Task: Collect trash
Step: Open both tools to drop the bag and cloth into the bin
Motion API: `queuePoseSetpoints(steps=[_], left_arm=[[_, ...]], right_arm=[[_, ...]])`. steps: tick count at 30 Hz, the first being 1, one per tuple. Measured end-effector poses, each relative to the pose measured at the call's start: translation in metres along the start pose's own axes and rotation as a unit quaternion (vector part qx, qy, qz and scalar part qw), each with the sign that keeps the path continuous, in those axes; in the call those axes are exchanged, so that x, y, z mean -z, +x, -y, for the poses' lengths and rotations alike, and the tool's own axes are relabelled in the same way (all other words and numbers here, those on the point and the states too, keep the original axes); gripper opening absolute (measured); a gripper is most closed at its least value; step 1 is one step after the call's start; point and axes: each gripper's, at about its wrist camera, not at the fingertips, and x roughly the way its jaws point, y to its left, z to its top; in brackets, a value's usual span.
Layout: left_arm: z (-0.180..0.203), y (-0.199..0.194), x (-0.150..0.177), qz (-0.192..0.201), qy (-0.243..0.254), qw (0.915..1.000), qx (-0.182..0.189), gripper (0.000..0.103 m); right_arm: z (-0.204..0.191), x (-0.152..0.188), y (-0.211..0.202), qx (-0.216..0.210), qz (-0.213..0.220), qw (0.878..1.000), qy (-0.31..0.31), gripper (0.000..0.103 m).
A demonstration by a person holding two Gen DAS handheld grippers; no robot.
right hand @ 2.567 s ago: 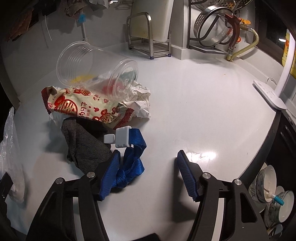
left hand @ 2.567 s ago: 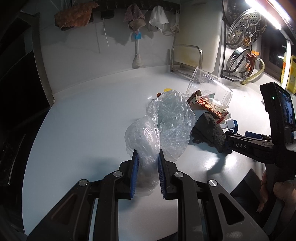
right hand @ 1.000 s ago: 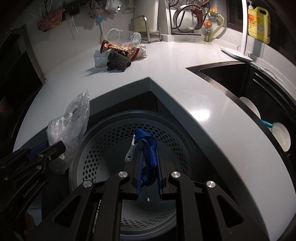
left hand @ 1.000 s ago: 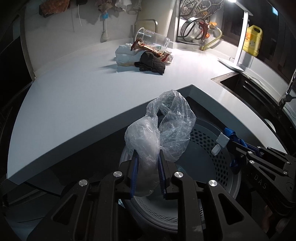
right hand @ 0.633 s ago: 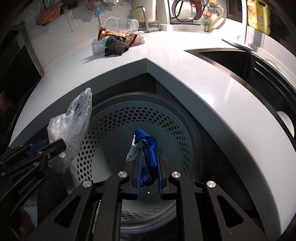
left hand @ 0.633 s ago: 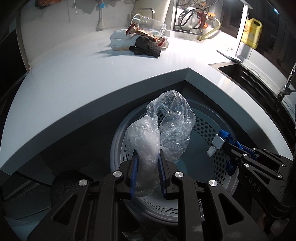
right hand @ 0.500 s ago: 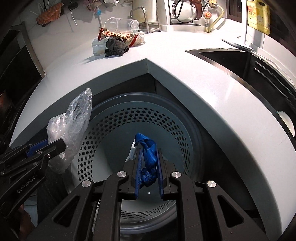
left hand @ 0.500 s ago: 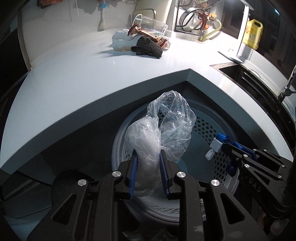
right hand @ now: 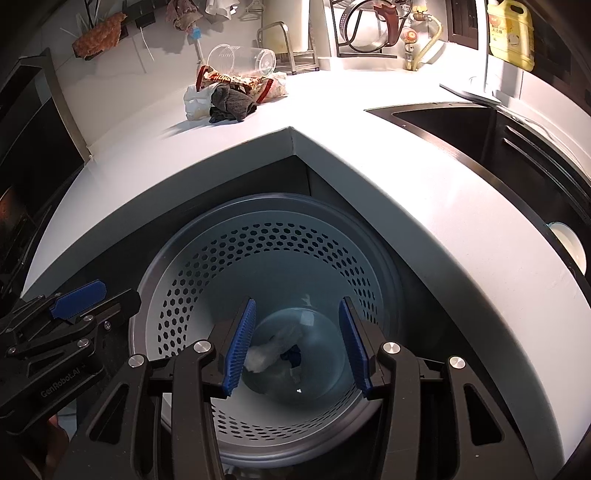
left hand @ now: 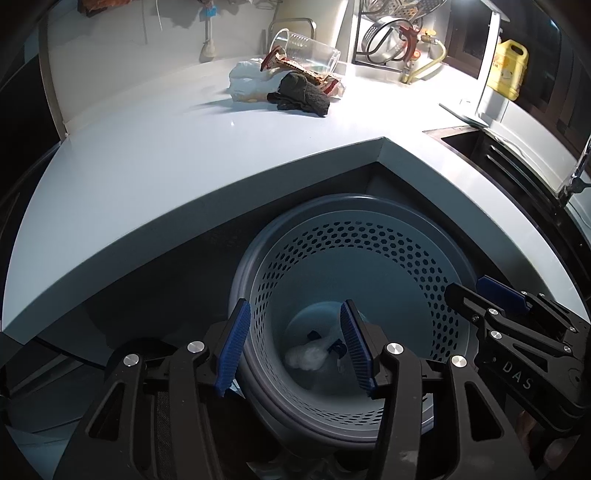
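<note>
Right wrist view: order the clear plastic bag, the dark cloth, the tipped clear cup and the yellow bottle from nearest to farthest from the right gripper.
From the right gripper:
1. Clear plastic bag, on the bin floor directly below.
2. Dark cloth, front of the counter pile, left of centre.
3. Tipped clear cup, behind the pile.
4. Yellow bottle, far right corner.

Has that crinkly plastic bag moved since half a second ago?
Yes. The plastic bag dropped from the left claw to the bottom of the perforated bin.

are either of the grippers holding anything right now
Nothing is held. The left gripper and right gripper are both open over the bin.
</note>
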Motion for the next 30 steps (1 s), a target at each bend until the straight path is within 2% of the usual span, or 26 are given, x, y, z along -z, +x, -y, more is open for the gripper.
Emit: queuePoseSetpoints(steps=[6, 17, 30], left_arm=[[-0.003, 0.000, 0.000, 0.001, -0.003, 1.0000, 0.000, 0.051], [-0.010, -0.001, -0.002, 0.009, -0.009, 0.9999, -0.006, 0.055], [-0.018, -0.022, -0.016, 0.063, -0.010, 0.9976, -0.026, 0.085]], right_arm=[[-0.002, 0.000, 0.001, 0.000, 0.000, 1.000, -0.001, 0.046], [-0.006, -0.001, 0.001, 0.000, 0.006, 1.000, -0.008, 0.055], [-0.007, -0.015, -0.008, 0.003, 0.024, 1.000, -0.009, 0.066]])
